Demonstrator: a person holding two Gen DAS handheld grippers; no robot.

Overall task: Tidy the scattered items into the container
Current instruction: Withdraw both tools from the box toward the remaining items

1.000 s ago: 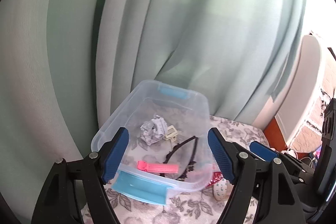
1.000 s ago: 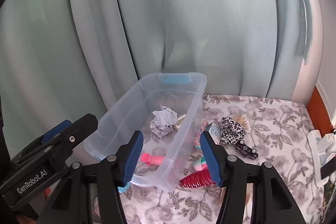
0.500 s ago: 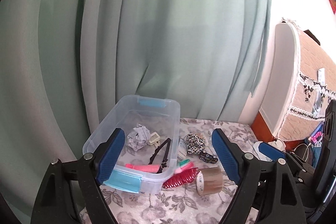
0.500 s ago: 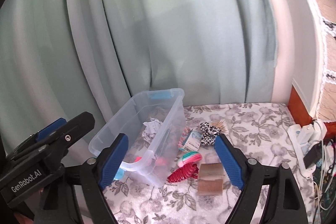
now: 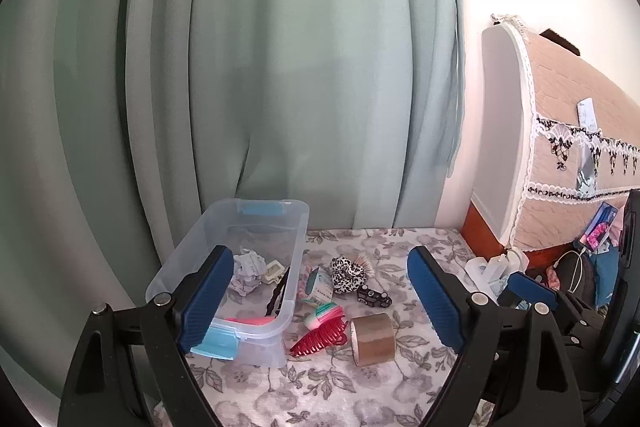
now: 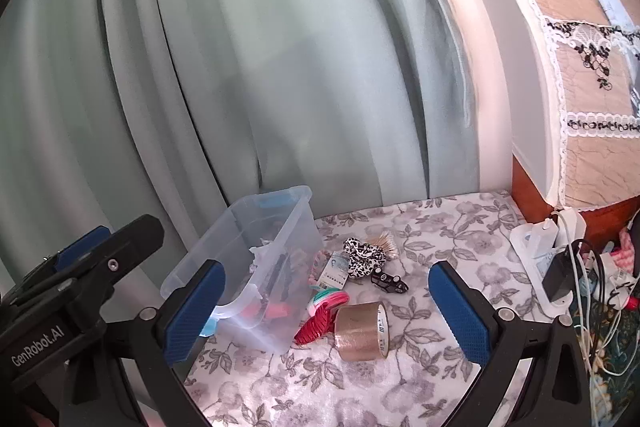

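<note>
Above the floral cloth point(image 5: 328, 383) | both hand-held grippers tilted down | jaws opening, nothing between

Both cameras are riding just behind their tongs, looking forward and slightly downward across the flowered surface toward the green curtain point(image 5: 280, 87). They are sharing the clear box point(image 5: 256, 211), the tape roll point(image 6: 362, 331) and the clutter between. The right view is sitting farther right, taking in more cables.

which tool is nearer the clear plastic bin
Left. The left tool frames the clear plastic bin with its left finger over the bin's near corner; the right tool sits farther right, centred on the tape roll.
</note>
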